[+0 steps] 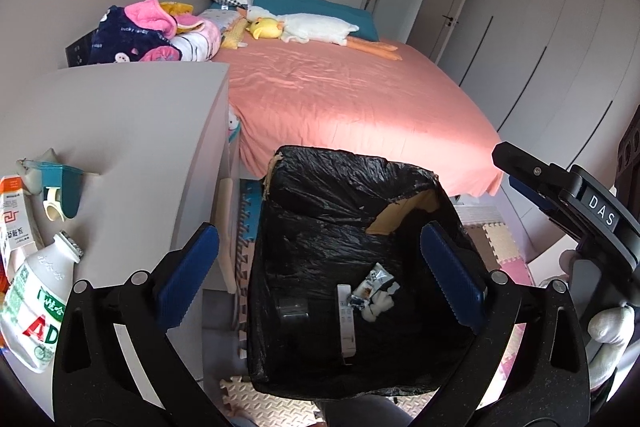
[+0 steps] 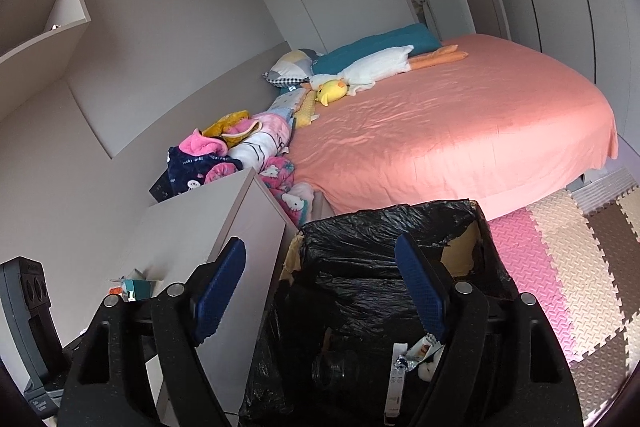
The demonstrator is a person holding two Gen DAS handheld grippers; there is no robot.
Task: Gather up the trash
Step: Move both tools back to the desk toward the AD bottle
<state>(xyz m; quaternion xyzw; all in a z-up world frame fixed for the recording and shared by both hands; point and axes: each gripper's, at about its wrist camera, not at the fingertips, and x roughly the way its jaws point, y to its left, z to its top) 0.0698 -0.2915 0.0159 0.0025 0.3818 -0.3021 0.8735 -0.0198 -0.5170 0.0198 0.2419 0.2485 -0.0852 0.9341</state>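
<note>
Grippers first: the left gripper (image 1: 320, 279) stands with its blue-padded jaws spread wide and nothing between them, positioned over the cardboard bin lined with a black plastic bag (image 1: 320, 195); the right gripper (image 2: 320, 291) is likewise released, jaws apart and empty, over the same bin's near left rim. Inside the bin, on the bag's floor, lie a long white rectangular carton (image 1: 346, 319), a crumpled silver-and-white wrapper (image 1: 374, 285), a wad of white tissue (image 1: 380, 307) and a clear plastic container (image 1: 294, 309), all close together. To the left of the bin stands a white desk (image 1: 132, 131), whose near left corner carries remaining trash: a white plastic drink bottle with a green and red label (image 1: 34, 307), tipped on its side, an orange-and-white paper carton (image 1: 14, 215) and a teal tape dispenser (image 1: 60, 195). Under the bin and to its right lies an interlocking foam floor mat in pink, cream and brown tiles (image 2: 560, 267). Beyond the bin stands a bed with a coral-pink sheet (image 1: 352, 95), bearing a yellow plush chick (image 1: 266, 27), a long white plush goose (image 1: 320, 29) and a teal pillow (image 1: 312, 5).
</note>
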